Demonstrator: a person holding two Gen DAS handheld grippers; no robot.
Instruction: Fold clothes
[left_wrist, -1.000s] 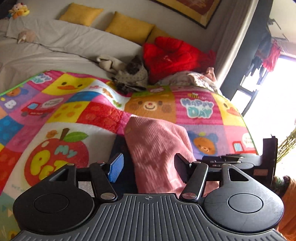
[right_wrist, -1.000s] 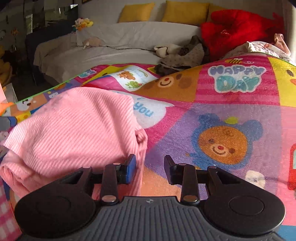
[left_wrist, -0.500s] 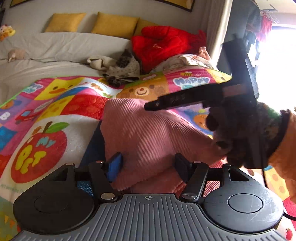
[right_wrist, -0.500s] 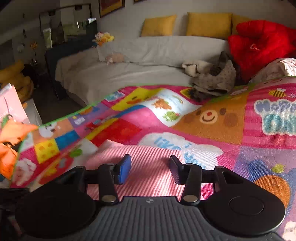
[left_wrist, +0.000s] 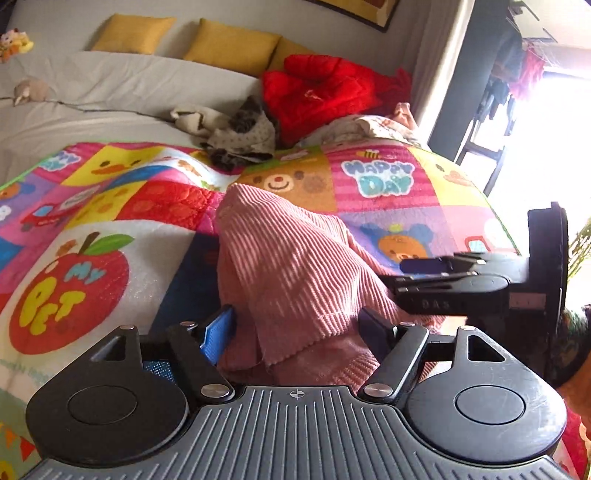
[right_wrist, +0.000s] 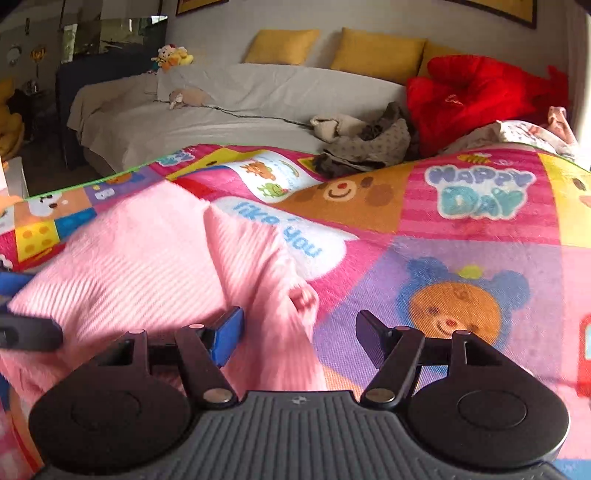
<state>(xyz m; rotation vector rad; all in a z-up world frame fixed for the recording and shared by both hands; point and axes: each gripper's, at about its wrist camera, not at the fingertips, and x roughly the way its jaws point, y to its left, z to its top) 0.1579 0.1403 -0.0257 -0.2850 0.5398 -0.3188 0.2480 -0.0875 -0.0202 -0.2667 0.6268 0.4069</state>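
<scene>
A pink ribbed garment (left_wrist: 291, 273) lies bunched and partly folded on a colourful patchwork play mat (left_wrist: 92, 236). My left gripper (left_wrist: 295, 325) is open, its jaws wide on either side of the garment's near hem. In the right wrist view the same garment (right_wrist: 147, 266) fills the lower left. My right gripper (right_wrist: 299, 332) is open with a fold of the pink cloth between its jaws. The right gripper also shows in the left wrist view (left_wrist: 436, 277), lying sideways against the garment's right edge.
Behind the mat are a grey bed (left_wrist: 92, 96) with yellow pillows (left_wrist: 232, 44), a red jacket (left_wrist: 325, 88), a heap of grey-beige clothes (left_wrist: 236, 133) and a floral cloth (left_wrist: 373, 125). A bright doorway (left_wrist: 535, 147) lies at right.
Both grippers have come down low onto the pink garment. The right gripper, raised across the left view half a second ago, now lies beside the garment's right edge. The garment has shifted.
</scene>
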